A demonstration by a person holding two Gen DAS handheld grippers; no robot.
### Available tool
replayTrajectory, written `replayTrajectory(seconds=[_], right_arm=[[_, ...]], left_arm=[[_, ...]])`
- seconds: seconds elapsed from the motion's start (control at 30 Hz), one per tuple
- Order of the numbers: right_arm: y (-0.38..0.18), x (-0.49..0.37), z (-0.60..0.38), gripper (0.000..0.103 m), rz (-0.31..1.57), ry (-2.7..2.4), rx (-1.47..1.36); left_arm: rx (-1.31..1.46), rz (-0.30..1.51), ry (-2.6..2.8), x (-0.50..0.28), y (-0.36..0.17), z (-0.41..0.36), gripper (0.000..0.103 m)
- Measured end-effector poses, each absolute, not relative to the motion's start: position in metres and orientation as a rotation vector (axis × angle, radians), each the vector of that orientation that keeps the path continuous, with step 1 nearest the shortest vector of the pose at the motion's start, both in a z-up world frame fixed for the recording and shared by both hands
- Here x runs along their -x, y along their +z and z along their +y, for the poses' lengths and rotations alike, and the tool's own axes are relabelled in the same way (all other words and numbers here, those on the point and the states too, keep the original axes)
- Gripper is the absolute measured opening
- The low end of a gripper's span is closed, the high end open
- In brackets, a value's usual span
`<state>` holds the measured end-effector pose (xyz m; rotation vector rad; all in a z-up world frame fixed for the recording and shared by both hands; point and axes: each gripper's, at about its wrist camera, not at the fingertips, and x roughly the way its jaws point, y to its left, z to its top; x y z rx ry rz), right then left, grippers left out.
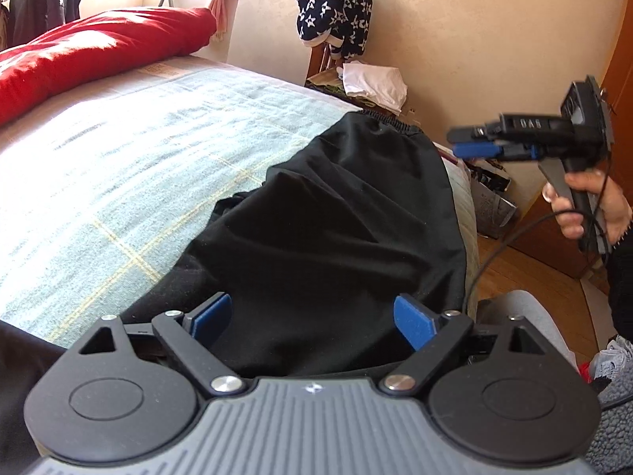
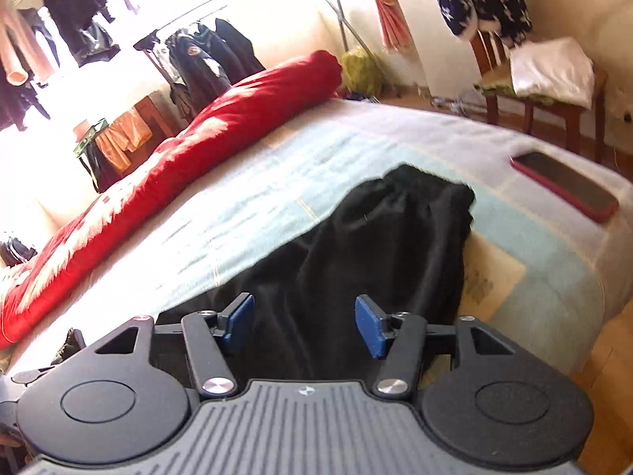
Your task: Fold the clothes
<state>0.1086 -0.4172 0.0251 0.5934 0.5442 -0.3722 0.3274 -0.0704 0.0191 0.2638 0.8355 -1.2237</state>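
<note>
Black garment (image 1: 328, 237) (trousers, perhaps) between parted fingers (image 1: 413, 322)

My left camera sits low, close over the black clothes (image 1: 336, 237) | my right camera looks across the bed (image 2: 277, 182) | both show clothes, bed.

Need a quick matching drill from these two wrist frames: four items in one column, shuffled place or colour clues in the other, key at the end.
Items:
1. black garment
2. phone
3. pillow
4. white cloth

Clues:
A. red, long, along the far side of the bed
B. on the wooden chair seat
C. spread on the blanket, in front of both open grippers
D. red-cased, flat on the blanket near the bed's edge

Pairs: 1-C, 2-D, 3-A, 4-B

Neither the left gripper nor the right gripper holds anything.
</note>
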Motion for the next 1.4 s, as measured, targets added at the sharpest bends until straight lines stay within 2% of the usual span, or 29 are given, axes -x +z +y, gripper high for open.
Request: replayTrajectory(seconds=[0.1,0.23,0.33,0.57,0.7,0.8,0.93,1.1,1.2,1.33,1.4], right_arm=[[0.009,-0.139,-0.443,0.065,0.571,-0.386,-0.565],[-0.036,-0.148,-0.472,0.065,0.707,-0.503,-0.561],[-0.039,-0.131,-0.475,0.065,0.679,-0.518,-0.640],[0.006,-0.141,-0.417,0.080,0.585,-0.325,-0.564],[-0.006,-0.169,-0.381,0.080,0.672,-0.154,-0.507],[-0.036,-0.172,-0.363,0.081,0.817,-0.166,-0.456],[-0.035,-0.166,-0.357,0.083,0.824,-0.158,-0.417],[-0.007,-0.185,-0.329,0.087,0.740,-0.046,-0.276],[-0.018,-0.193,-0.306,0.088,0.740,0.055,-0.248],[-0.043,-0.191,-0.282,0.094,0.774,0.113,-0.174],[-0.048,-0.189,-0.274,0.100,0.788,0.125,-0.145]], left_arm=[[-0.266,0.887,-1.209,-0.323,0.011,-0.065,0.089],[-0.269,0.954,-1.187,-0.317,0.001,-0.058,0.089],[-0.271,1.005,-1.171,-0.313,-0.007,-0.052,0.090],[-0.178,0.884,-1.103,-0.331,0.022,-0.051,0.090],[-0.133,0.897,-1.103,-0.337,0.015,-0.062,0.091],[-0.120,0.989,-1.078,-0.336,-0.008,-0.064,0.091],[-0.061,1.023,-1.057,-0.340,-0.013,-0.052,0.091],[0.095,0.913,-1.114,-0.373,0.024,-0.048,0.092],[0.178,0.874,-1.161,-0.400,0.038,-0.061,0.094],[0.281,0.955,-1.277,-0.434,0.026,-0.101,0.095],[0.338,1.065,-1.307,-0.451,0.007,-0.118,0.095]])
